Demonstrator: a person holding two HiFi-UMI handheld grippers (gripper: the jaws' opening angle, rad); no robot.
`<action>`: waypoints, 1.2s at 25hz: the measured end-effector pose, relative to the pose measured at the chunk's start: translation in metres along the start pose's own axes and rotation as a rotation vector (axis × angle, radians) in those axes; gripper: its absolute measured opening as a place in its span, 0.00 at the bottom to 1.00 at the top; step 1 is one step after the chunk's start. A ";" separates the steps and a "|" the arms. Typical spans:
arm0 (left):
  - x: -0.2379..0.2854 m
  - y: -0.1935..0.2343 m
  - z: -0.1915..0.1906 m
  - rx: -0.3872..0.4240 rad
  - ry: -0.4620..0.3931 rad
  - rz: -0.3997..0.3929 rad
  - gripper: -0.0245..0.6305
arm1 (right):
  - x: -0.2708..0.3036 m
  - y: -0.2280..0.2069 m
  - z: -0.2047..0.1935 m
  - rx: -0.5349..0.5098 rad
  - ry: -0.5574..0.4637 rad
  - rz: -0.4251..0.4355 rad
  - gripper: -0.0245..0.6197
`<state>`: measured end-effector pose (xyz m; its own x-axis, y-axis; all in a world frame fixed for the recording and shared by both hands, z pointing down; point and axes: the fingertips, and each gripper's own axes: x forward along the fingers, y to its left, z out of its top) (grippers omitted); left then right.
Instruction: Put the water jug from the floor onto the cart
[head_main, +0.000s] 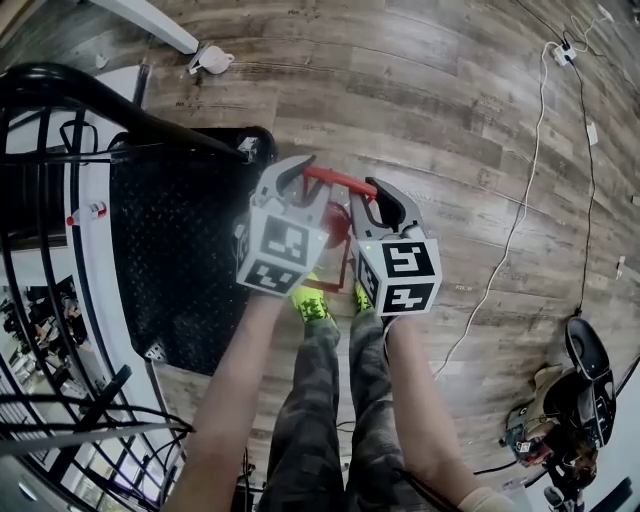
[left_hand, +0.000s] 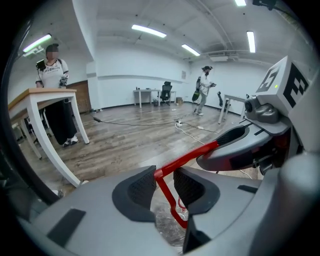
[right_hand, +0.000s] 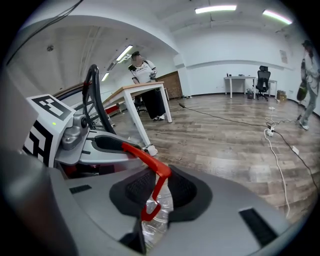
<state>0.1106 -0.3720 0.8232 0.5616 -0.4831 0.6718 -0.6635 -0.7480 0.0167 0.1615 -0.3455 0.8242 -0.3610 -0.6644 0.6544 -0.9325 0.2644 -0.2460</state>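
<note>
Right gripper view, unlike head view: clear jug (right_hand: 163, 203) under red handle (right_hand: 142, 155).

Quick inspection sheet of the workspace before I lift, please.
Surface: wood floor; cart with black deck at left.
Job's things: water jug below the grippers, beside the cart, not on it; red handle up.
Clutter: small white object; gear heap.
Grippers: left gripper jaws around handle, gap on one side; right gripper jaws clamped on it.
Cables: white cable across the floor.
Surroundings: white table; nearby person; distant person.
</note>
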 end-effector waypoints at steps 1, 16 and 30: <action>-0.003 -0.001 0.001 0.012 0.001 0.007 0.21 | -0.003 0.001 0.000 -0.002 -0.002 0.007 0.16; -0.050 -0.011 0.042 0.086 -0.129 0.113 0.16 | -0.052 0.018 0.038 -0.085 -0.148 0.036 0.15; -0.125 -0.015 0.127 0.090 -0.209 0.202 0.16 | -0.124 0.041 0.118 -0.159 -0.231 0.079 0.15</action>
<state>0.1134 -0.3579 0.6446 0.5183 -0.7024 0.4879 -0.7307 -0.6601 -0.1740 0.1671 -0.3345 0.6485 -0.4423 -0.7743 0.4526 -0.8947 0.4159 -0.1629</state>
